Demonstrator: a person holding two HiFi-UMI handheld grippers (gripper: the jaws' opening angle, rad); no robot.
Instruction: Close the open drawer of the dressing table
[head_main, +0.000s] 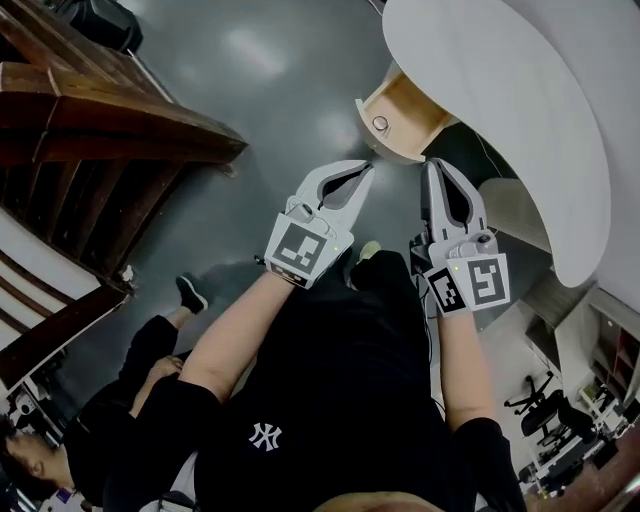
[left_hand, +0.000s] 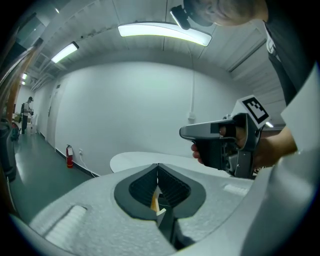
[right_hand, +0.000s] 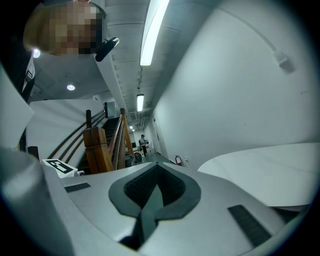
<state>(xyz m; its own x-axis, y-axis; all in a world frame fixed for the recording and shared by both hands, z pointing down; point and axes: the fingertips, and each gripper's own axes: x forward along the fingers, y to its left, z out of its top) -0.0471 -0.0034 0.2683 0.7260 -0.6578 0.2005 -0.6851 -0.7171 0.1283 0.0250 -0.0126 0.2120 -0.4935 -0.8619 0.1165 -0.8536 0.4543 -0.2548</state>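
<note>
- Drawer (head_main: 405, 118) open, just ahead of jaws, untouched.
- Left gripper (head_main: 362, 172) & right gripper (head_main: 434, 165): jaws clenched, empty.
- Approach step, prob.; next: press jaw tips on drawer front, push in.

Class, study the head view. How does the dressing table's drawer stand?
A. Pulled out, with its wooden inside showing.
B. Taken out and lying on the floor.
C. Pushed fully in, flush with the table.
A: the drawer sticks out from under the white top of the dressing table, and its wooden inside is open to view.
</note>
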